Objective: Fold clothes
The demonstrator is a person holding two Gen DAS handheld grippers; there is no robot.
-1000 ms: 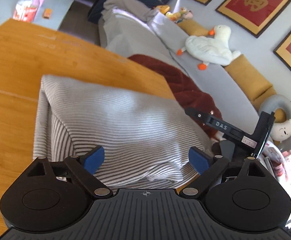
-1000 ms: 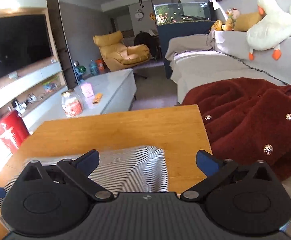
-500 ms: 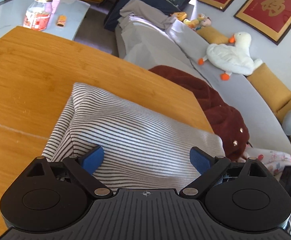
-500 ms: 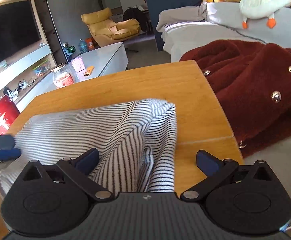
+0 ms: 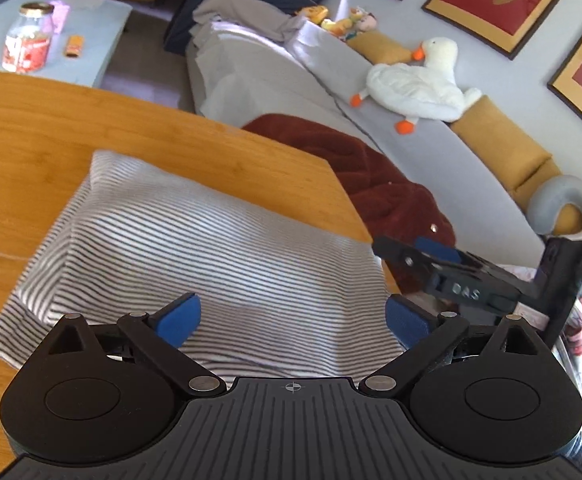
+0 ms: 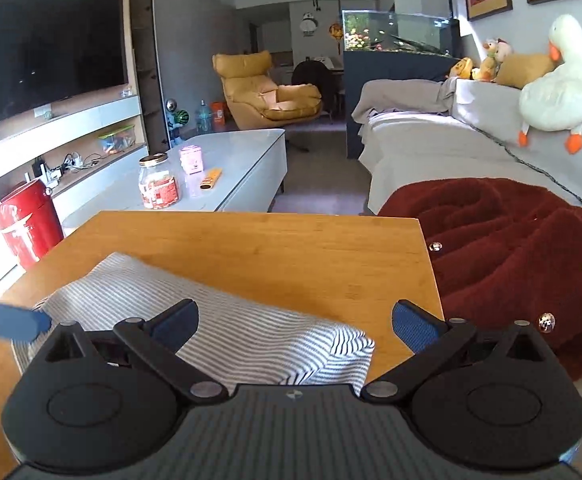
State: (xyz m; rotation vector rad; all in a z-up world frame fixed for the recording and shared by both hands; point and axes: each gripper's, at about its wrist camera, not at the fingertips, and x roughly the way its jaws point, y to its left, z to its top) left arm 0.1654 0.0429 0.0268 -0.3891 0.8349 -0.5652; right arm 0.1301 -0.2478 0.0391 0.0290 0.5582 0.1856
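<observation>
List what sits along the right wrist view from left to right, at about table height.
Red canister → glass jar → pink box → wooden table → dark red coat.

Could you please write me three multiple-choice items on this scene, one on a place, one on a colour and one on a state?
1. Where does the striped garment lie?
A. on the wooden table
B. on the sofa
C. on the floor

2. What colour is the fleece coat beside the table?
A. dark red
B. green
C. white

3. How do the right tongs stand?
A. shut on the garment
B. open, pressing on nothing
C. shut on the coat

Answers:
1 A, the folded cloth rests on the wood.
2 A, its pile is dark red with metal snaps.
3 B, the blue pads stand wide apart over the cloth.
</observation>
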